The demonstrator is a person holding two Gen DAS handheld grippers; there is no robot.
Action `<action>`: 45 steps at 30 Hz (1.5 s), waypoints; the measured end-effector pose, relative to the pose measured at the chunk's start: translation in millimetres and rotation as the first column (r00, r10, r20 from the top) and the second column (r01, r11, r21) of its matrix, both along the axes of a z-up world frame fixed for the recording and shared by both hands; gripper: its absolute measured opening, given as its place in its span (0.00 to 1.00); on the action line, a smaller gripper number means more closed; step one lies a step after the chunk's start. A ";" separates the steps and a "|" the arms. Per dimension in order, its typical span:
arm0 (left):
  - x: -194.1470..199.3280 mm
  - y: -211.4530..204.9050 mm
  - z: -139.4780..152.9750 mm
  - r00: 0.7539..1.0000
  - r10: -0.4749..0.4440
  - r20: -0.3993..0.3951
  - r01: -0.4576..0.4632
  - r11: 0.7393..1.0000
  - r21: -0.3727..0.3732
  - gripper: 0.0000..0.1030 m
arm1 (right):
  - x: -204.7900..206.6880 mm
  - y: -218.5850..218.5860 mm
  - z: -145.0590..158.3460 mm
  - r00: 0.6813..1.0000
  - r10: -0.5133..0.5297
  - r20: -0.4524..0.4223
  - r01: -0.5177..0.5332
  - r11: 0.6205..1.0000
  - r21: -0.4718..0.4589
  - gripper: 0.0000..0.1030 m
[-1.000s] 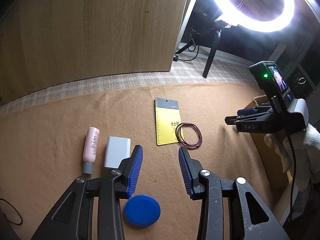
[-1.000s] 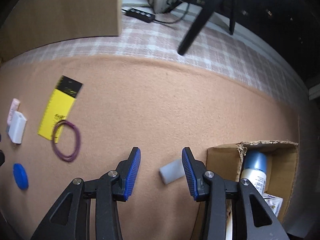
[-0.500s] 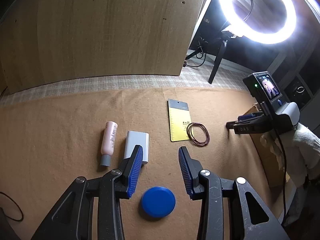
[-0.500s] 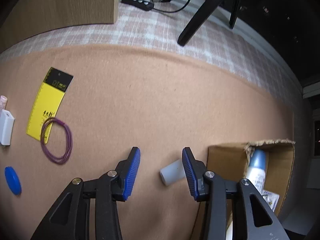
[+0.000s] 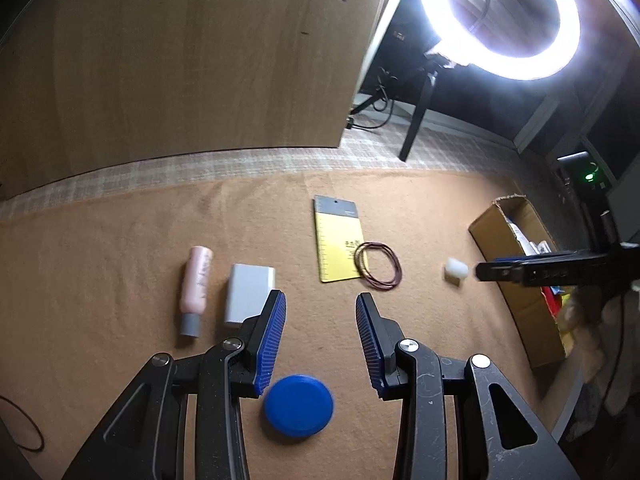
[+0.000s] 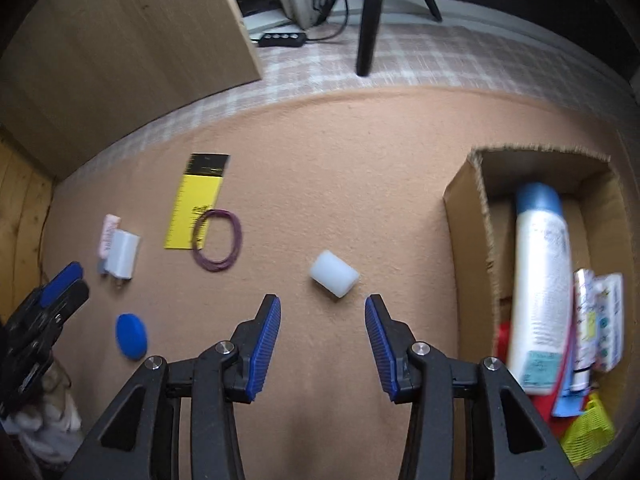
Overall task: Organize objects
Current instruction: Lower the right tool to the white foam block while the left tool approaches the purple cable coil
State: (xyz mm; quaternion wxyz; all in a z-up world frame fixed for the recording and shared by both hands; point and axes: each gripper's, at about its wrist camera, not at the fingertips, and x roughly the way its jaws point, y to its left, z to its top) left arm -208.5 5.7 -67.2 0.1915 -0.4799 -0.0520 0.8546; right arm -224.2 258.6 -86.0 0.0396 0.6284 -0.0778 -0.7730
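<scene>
My left gripper [image 5: 320,342] is open and empty above the tan mat, just beyond a blue round lid [image 5: 298,404]. A pink tube [image 5: 195,284] and a white charger block [image 5: 248,294] lie to its left. A yellow card [image 5: 338,242] and a purple band [image 5: 378,266] lie ahead. My right gripper [image 6: 322,350] is open and empty, just short of a white cylinder [image 6: 334,279] lying on the mat. The cardboard box [image 6: 460,216] at the right holds a white bottle with a blue cap [image 6: 542,288] and packets.
A wooden panel [image 5: 180,60] stands behind the mat. A ring light [image 5: 500,20] on a tripod shines at the back right. A power strip [image 6: 282,39] and cables lie on the checked floor. A black cable [image 5: 20,424] lies at the mat's left edge.
My right gripper has pulled back and turned, so the white cylinder now lies ahead of the fingertips and the box interior shows. My left gripper has drifted slightly over the blue lid.
</scene>
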 end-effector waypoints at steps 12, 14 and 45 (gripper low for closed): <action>-11.5 19.8 -3.1 1.000 -0.013 0.021 0.014 0.999 -0.039 0.38 | -32.4 -7.2 -38.5 0.997 -0.015 -0.070 0.016 1.000 0.021 0.33; -18.0 25.4 -5.0 1.000 -0.017 0.026 0.018 0.999 -0.037 0.38 | -16.0 -13.4 -35.0 0.998 0.053 -0.036 -0.055 0.997 -0.046 0.30; -66.6 119.3 -67.1 0.966 -0.173 0.192 0.210 0.959 -0.192 0.15 | 62.7 23.4 1.0 0.992 0.093 -0.082 -0.106 0.980 -0.168 0.26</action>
